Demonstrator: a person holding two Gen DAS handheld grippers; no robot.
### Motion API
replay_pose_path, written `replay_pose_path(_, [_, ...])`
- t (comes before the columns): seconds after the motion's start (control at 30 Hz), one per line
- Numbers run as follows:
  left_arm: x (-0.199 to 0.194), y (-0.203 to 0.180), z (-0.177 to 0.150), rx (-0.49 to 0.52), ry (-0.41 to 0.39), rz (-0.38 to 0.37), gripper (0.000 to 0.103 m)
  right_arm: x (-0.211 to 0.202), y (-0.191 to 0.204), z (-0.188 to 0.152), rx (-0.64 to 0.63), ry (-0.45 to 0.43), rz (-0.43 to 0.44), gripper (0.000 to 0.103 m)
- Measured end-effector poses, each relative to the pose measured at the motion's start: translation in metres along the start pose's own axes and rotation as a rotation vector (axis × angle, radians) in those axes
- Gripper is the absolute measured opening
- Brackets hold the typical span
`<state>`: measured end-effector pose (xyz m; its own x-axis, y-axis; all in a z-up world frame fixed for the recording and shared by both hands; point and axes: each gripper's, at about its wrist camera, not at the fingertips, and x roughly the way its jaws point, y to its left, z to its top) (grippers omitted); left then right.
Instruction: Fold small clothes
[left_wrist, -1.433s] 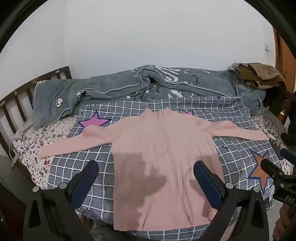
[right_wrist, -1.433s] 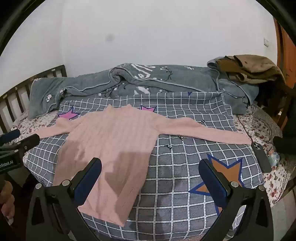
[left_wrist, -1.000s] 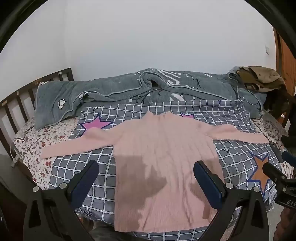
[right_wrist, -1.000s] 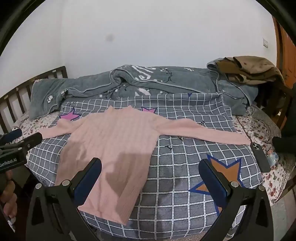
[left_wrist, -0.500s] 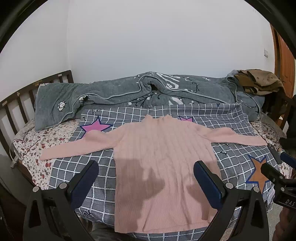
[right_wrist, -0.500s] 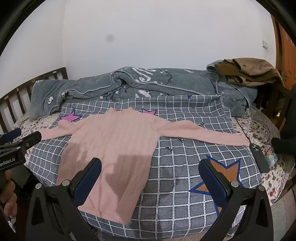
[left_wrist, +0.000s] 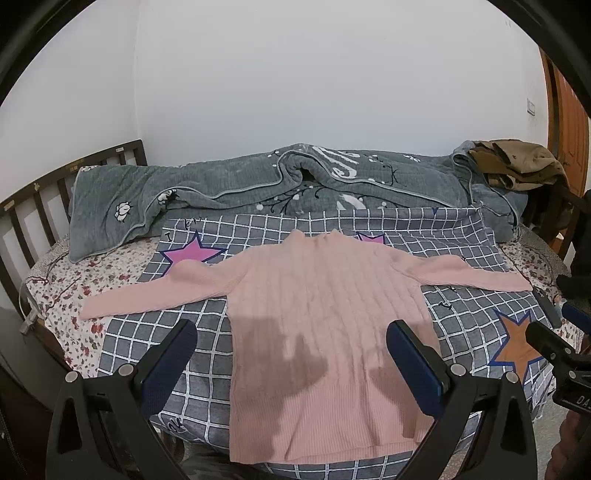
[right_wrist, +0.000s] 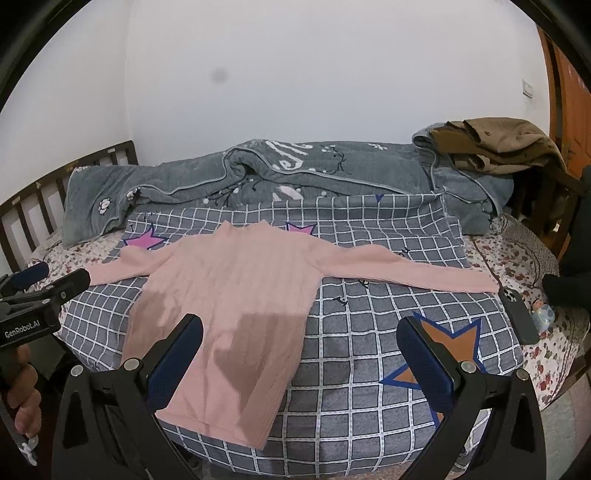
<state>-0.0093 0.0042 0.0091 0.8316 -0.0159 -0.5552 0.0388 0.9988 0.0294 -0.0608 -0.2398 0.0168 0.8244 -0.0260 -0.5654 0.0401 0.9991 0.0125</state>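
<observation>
- A bed is seen against a white wall (left_wrist: 314, 74), covered by a grey checked blanket (right_wrist: 369, 369) with star prints; a grey quilt (left_wrist: 240, 184) is bunched along the far side.
- The pink sweater (left_wrist: 317, 314) is laid flat on the checked blanket, both sleeves stretched out sideways, collar towards the quilt.
- The left gripper (left_wrist: 291, 354) is held above the sweater's lower half, jaws spread wide, nothing clasped; the hem lies below and between its fingers.
- The right gripper (right_wrist: 301, 350) is also spread wide and empty; the sweater's body lies under its left finger, bare blanket under the other.
- Shadows of the fingers are cast on the knit.
- A dark phone (right_wrist: 517, 314) is spotted near the right sleeve's cuff, and brown clothes (right_wrist: 498, 147) are piled on the quilt's end.
</observation>
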Motion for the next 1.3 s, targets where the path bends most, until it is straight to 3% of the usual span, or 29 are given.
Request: replay_pose_path(1.3, [-0.01, 0.0, 0.01, -0.004, -0.011, -0.01, 0.103, -0.007, -0.002, 0.004, 0.008, -0.008, 0.016, 0.103])
